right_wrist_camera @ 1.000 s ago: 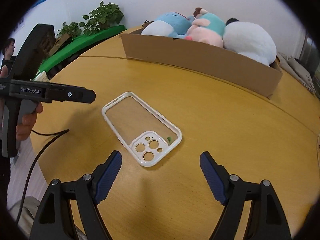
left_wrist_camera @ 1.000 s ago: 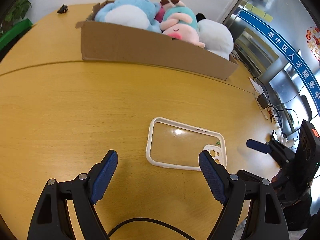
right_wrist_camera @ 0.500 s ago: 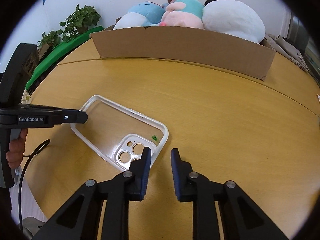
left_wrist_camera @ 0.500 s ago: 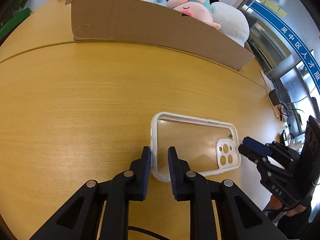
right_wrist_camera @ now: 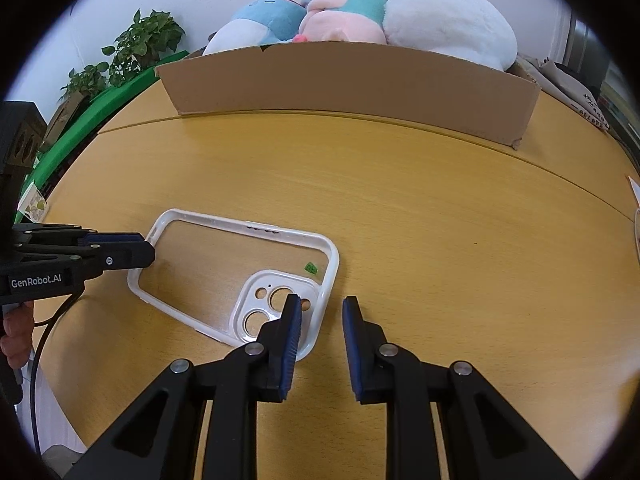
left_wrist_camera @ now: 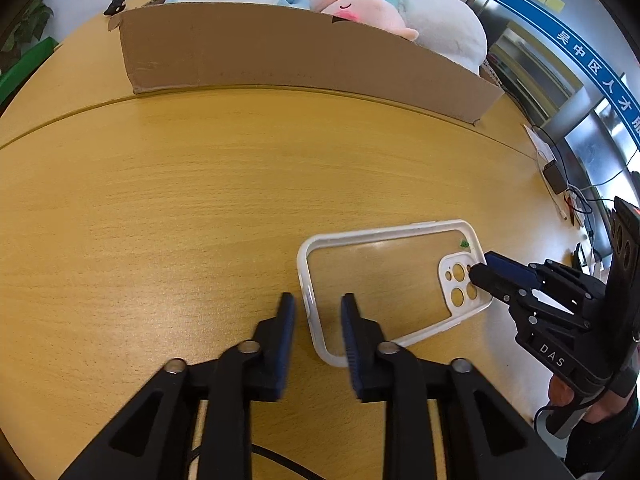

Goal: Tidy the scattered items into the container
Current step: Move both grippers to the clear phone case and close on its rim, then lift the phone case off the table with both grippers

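A clear phone case with a white rim [left_wrist_camera: 384,276] lies flat on the wooden table; it also shows in the right wrist view [right_wrist_camera: 236,276]. My left gripper [left_wrist_camera: 316,312] straddles the rim of its short plain end, jaws narrowly apart, and touching cannot be told. My right gripper [right_wrist_camera: 320,316] straddles the rim at the camera-cutout end in the same way. The cardboard box [left_wrist_camera: 288,52] stands at the back, filled with plush toys [left_wrist_camera: 352,4]; it also shows in the right wrist view [right_wrist_camera: 352,80].
The wooden table [left_wrist_camera: 160,200] has a seam running in front of the box. Cables and a charger [left_wrist_camera: 556,176] lie near its right edge. Green plants [right_wrist_camera: 132,52] stand beyond the table's left side. A small black item [left_wrist_camera: 114,6] sits behind the box.
Both grippers went from wide open to nearly closed around opposite ends of the phone case. Both have moved in closer, and the case has turned slightly on the table.
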Demonstrator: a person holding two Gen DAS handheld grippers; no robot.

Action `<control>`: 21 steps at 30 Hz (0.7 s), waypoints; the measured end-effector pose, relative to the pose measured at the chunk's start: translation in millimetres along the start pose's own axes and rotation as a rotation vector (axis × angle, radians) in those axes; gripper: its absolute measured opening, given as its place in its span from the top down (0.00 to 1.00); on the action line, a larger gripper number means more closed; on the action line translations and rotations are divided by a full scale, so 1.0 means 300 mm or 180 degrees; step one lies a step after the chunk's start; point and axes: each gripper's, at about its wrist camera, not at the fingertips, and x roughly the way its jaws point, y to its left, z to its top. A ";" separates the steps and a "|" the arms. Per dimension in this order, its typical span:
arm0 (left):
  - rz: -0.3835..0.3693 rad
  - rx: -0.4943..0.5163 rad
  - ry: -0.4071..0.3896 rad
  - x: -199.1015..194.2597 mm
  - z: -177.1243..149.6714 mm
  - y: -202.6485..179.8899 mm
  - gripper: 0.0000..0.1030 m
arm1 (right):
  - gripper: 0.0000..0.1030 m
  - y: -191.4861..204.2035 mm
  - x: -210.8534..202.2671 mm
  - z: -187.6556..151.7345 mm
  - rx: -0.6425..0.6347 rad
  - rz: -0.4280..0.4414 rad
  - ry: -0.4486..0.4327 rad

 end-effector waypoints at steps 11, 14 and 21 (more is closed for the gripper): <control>0.0023 -0.0051 -0.0004 0.015 0.011 -0.008 0.83 | 0.92 0.009 0.003 -0.003 -0.0053 -0.0040 -0.0002; 0.0036 -0.0068 -0.0008 0.017 0.016 -0.009 0.83 | 0.92 0.012 0.006 -0.001 -0.0053 -0.0049 -0.0009; 0.0087 -0.0070 -0.0038 0.027 0.021 -0.026 0.84 | 0.93 -0.007 0.006 0.009 0.0004 0.0007 -0.0068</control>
